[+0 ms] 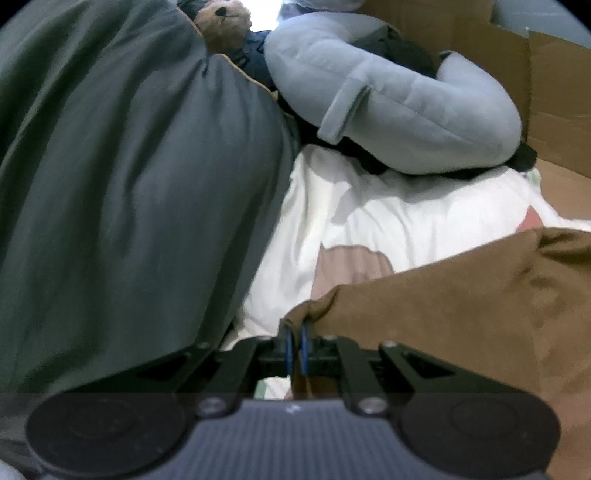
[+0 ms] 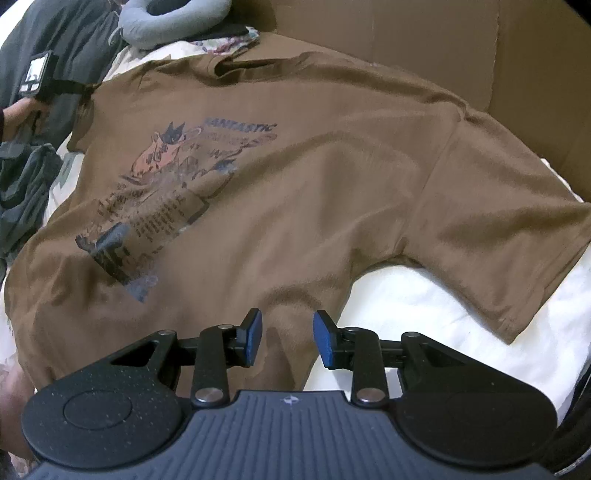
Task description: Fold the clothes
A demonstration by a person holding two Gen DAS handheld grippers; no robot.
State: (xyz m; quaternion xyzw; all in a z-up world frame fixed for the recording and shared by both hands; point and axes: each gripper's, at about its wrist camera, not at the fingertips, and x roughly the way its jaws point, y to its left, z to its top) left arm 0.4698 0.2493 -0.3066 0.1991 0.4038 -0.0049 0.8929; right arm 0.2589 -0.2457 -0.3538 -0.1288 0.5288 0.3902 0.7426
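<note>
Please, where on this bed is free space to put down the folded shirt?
Bare white sheet lies below the brown T-shirt's spread sleeve, right of the right tongs. The head end is crowded: a grey neck pillow, a teddy bear and dark green bedding.

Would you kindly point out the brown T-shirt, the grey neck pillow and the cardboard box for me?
brown T-shirt (image 2: 314,192): right wrist view, on the plain chest beside the print.
grey neck pillow (image 1: 406,107): left wrist view, on its thick curved body.
cardboard box (image 2: 424,48): right wrist view, on its inner wall.
</note>
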